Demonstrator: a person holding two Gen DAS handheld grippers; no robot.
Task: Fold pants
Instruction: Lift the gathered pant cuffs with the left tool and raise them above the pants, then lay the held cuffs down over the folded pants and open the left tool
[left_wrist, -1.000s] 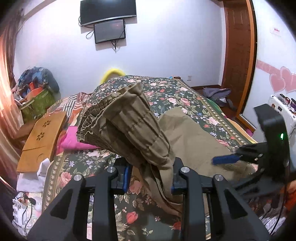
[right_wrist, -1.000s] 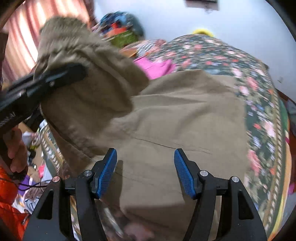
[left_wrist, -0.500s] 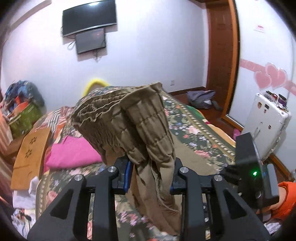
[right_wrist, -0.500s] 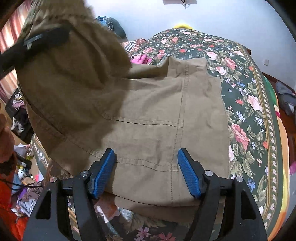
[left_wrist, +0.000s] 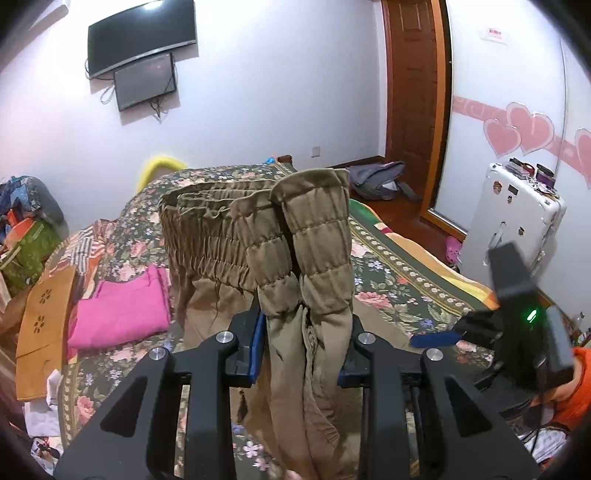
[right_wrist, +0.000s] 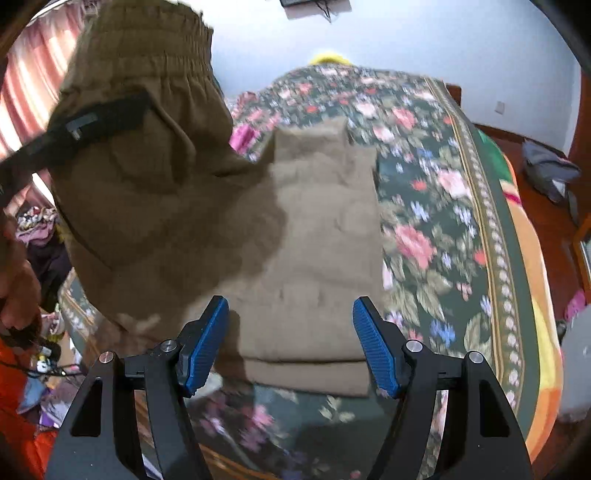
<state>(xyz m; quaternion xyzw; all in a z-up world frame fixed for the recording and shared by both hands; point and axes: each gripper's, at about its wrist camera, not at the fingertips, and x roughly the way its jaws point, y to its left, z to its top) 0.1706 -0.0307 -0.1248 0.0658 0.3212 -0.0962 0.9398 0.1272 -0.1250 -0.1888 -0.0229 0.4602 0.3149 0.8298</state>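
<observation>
The left tool (left_wrist: 301, 347) is clamped on the bunched elastic waistband of the khaki pants (left_wrist: 258, 236). A second ago this waistband lay low and leaning over the bed (left_wrist: 399, 280); now it stands high and upright above the bed, so the waist end has been lifted. In the right wrist view the lifted part of the pants (right_wrist: 140, 155) hangs up at the left of the leg part, which lies flat on the bed (right_wrist: 443, 206). More of that flat part is uncovered now than before, down to its near folded edge.

The right tool (right_wrist: 291, 343) is spread apart and holds nothing. It hovers just above the near edge of the flat part, and it has drawn back a little from the cloth.

I judge that the fold is in progress: the waist end is raised, ready to be carried over the legs. The right tool could pin the flat part meanwhile.
</observation>
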